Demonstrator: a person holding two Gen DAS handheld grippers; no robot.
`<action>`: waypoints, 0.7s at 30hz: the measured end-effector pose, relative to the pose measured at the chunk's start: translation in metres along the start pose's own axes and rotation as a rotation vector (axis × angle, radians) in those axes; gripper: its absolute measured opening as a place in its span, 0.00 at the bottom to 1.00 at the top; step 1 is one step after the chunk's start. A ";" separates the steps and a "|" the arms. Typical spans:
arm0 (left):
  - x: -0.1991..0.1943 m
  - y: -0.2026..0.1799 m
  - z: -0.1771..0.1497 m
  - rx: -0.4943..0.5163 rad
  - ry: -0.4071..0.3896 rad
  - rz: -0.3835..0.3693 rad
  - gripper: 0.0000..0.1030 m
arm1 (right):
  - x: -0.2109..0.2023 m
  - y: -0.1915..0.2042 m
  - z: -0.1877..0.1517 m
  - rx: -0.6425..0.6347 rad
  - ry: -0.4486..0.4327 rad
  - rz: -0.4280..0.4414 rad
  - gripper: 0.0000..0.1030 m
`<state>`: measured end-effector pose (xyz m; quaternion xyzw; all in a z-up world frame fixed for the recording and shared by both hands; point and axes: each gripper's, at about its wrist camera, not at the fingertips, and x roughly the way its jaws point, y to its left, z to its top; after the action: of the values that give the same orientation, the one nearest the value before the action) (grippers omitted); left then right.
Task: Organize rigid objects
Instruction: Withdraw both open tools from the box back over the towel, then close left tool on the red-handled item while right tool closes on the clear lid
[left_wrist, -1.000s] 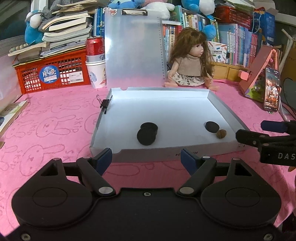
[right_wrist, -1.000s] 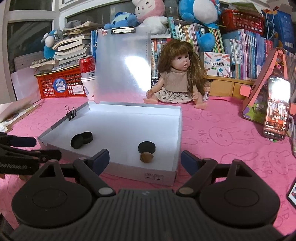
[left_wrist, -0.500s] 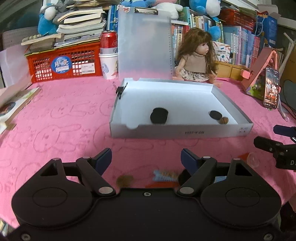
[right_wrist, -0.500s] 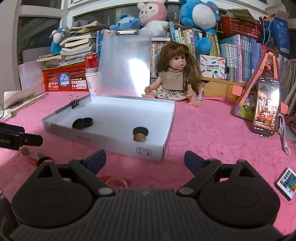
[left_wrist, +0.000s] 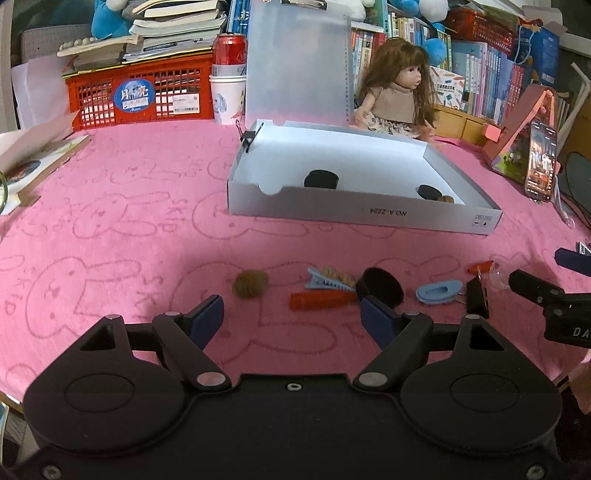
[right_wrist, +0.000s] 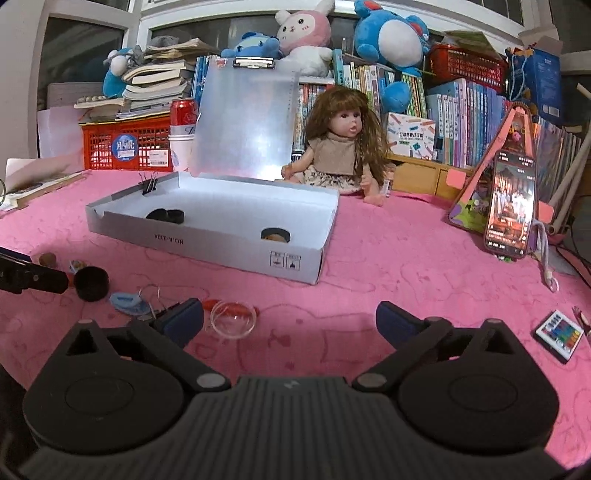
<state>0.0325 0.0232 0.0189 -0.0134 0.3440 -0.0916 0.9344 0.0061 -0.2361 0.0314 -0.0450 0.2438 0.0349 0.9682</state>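
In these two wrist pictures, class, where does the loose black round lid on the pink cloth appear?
Left wrist: black lid, lower centre-right, just beyond the left gripper's right finger.
Right wrist: black lid, far left, in front of the box.
Shared landmark: white box.

A: How is the cloth (left_wrist: 110, 206) coloured?
B: Pink, with rabbit outlines pressed into it. The box (left_wrist: 369, 212) is seen as white, black round lids (left_wrist: 321, 180) inside.
A: And the loose pieces?
B: A brown walnut (left_wrist: 250, 283), an orange clip (left_wrist: 319, 301) and two light blue clips (left_wrist: 439, 291) are noted. The crate (left_wrist: 147, 96) is red
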 end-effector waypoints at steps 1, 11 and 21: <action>0.000 -0.001 -0.001 0.001 0.000 -0.005 0.72 | 0.000 0.001 -0.001 0.001 0.004 0.001 1.00; -0.001 -0.016 -0.003 0.037 -0.015 -0.021 0.52 | 0.004 0.011 -0.006 -0.010 0.030 0.024 0.91; 0.007 -0.025 0.001 -0.003 -0.043 0.004 0.47 | 0.007 0.014 -0.007 0.031 0.025 0.023 0.81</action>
<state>0.0345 -0.0030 0.0172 -0.0163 0.3242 -0.0888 0.9417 0.0075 -0.2221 0.0212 -0.0276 0.2567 0.0415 0.9652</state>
